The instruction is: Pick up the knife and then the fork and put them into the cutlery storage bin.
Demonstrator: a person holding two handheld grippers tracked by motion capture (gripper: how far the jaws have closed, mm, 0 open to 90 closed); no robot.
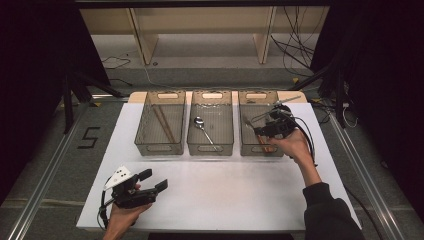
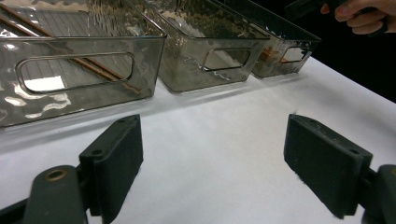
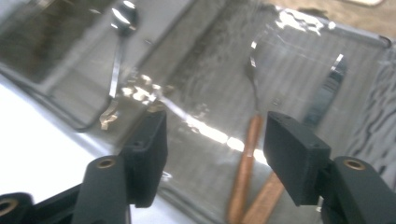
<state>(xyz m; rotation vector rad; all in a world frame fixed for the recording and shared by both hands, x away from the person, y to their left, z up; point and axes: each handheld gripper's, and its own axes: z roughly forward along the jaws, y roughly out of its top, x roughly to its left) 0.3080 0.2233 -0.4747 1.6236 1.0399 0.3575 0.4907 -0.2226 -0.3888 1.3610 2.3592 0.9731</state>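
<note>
Fork (image 3: 252, 88), wooden handle, lies in right bin (image 1: 257, 145); right gripper (image 3: 212, 154) jaws spread above; left gripper (image 2: 212, 163) jaws spread.

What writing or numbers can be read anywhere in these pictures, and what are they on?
"5": a large dark numeral marked on the grey floor left of the white table.
Nothing else is readable: the three smoky clear plastic bins, the cutlery in them and the black tongs carry no legible text.

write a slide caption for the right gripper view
Open right gripper over the right bin holding wooden-handled cutlery.
</note>
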